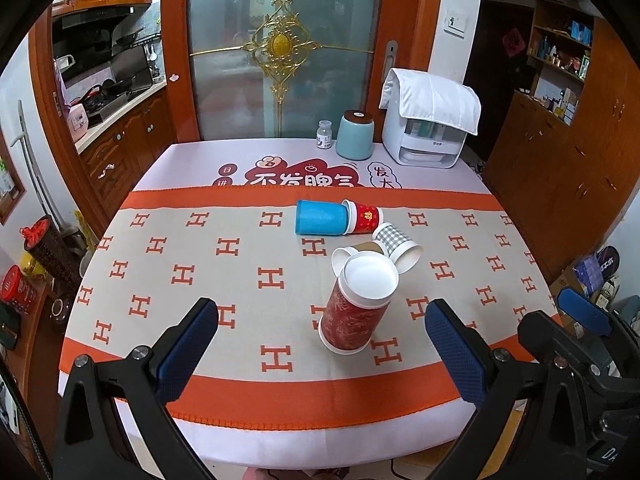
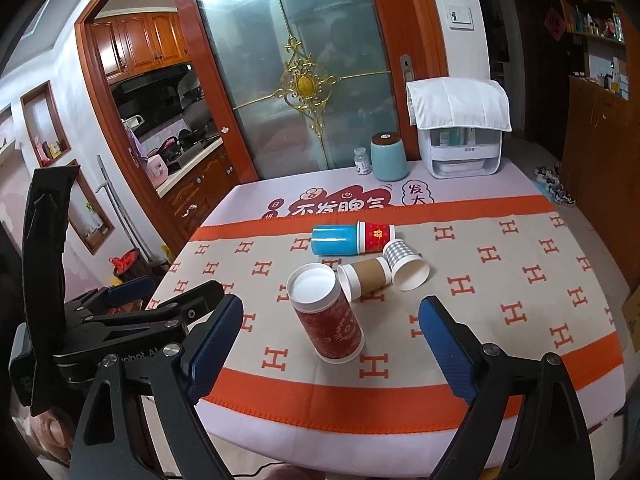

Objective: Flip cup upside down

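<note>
Both grippers' fingers (image 1: 456, 344) (image 2: 448, 344) spread wide, empty, short of upright red cup (image 1: 354, 312) mid-table.

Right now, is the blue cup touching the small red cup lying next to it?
Touching. The left wrist view shows the blue cup and the small red cup lying rim to rim, no cloth visible between them.

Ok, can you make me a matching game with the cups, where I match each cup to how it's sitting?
Cups:
1. tall red cup
2. blue cup
3. checked cup
4. brown cup

How it sits:
A. lying down, open mouth towards the camera
B. standing upside down
C. lying down, touching the small red cup
D. lying down between the tall red and checked cups

Pairs: 1-B, 2-C, 3-A, 4-D
</note>
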### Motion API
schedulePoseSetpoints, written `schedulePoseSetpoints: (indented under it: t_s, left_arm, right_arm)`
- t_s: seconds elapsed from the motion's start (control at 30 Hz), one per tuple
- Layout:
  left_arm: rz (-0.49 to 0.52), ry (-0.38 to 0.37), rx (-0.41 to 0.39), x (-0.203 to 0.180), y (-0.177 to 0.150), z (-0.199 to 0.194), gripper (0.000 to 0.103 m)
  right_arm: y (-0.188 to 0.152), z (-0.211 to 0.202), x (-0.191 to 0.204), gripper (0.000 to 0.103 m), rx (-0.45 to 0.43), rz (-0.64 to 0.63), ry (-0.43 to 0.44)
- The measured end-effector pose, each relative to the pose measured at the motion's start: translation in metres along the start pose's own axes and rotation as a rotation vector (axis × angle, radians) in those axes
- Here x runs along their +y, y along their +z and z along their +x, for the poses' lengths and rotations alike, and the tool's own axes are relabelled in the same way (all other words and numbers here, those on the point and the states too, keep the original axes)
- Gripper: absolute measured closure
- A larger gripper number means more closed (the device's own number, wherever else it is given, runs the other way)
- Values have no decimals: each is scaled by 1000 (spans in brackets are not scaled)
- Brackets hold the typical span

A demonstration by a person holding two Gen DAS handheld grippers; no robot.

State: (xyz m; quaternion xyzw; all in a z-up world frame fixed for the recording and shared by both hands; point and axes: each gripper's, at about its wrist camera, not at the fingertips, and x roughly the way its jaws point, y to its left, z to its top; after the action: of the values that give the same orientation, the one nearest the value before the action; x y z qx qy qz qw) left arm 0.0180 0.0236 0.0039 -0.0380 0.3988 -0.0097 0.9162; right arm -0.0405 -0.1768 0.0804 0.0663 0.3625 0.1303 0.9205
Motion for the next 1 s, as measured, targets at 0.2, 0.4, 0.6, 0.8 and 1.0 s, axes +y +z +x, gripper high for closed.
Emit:
schedulePoseSetpoints:
  t_s: [0.2, 0.4, 0.6, 0.8, 1.0]
  left_arm:
    - [14, 2, -6, -11, 1, -1, 1]
    - [14, 2, -6, -14, 0, -1, 1]
    - [12, 7, -8, -15, 1, -2, 1]
    - [12, 8, -9, -15, 1, -2, 1]
    - [12, 9, -8, -15, 1, -2, 1]
  right_arm:
    - [1, -1, -3, 12, 8, 2, -6]
    - [1, 3, -8, 12, 17, 12, -13]
    - [0, 3, -9, 12, 18, 12, -16]
    - [0, 2, -9, 12, 18, 13, -14]
    - [0, 2, -10, 12, 21, 14, -13]
